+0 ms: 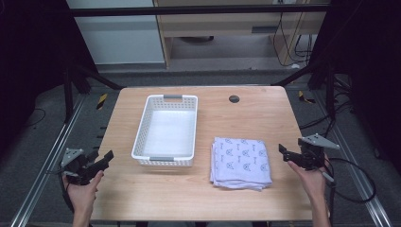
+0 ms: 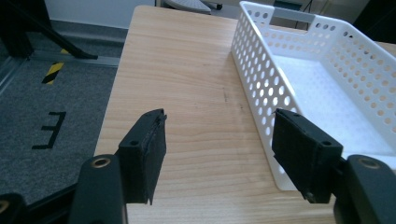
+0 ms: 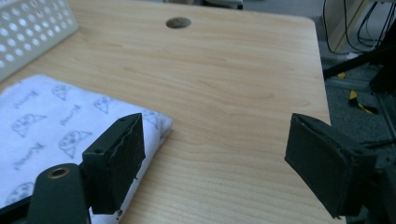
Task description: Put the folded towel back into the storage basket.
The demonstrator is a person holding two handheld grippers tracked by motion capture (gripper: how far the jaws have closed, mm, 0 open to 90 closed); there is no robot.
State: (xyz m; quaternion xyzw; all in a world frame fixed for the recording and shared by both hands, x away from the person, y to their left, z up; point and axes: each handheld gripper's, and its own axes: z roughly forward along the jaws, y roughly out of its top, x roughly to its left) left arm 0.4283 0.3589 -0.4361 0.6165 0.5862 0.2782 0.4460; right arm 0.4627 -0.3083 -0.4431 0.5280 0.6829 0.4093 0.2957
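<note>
The left gripper (image 1: 105, 158) hangs at the near left corner of the light wooden table (image 1: 189, 191), jaws spread wide and empty. The right gripper (image 1: 285, 152) hangs off the table's right edge, jaws likewise spread wide with nothing between them.

The folded white cloth with a blue-grey print (image 1: 241, 162) lies flat on the table's near right part, just left of the right gripper and apart from it. In the right gripper view its nearest corner (image 3: 156, 122) lies beside that gripper's left jaw.

The white perforated plastic basket (image 1: 140, 137) stands left of the cloth, close to it, empty.

Judged procedure: the step in hand is the approach to the cloth.
1. Bring the right gripper in low over the cloth's right edge.
2. Slide one jaw under all layers, so the fold stays intact.
3. Support the opposite edge with the left gripper before lifting.
4. Keep the stack level when carrying it toward the basket.

The dark round hole (image 1: 234, 99) lies farther back, clear of the work.
</note>
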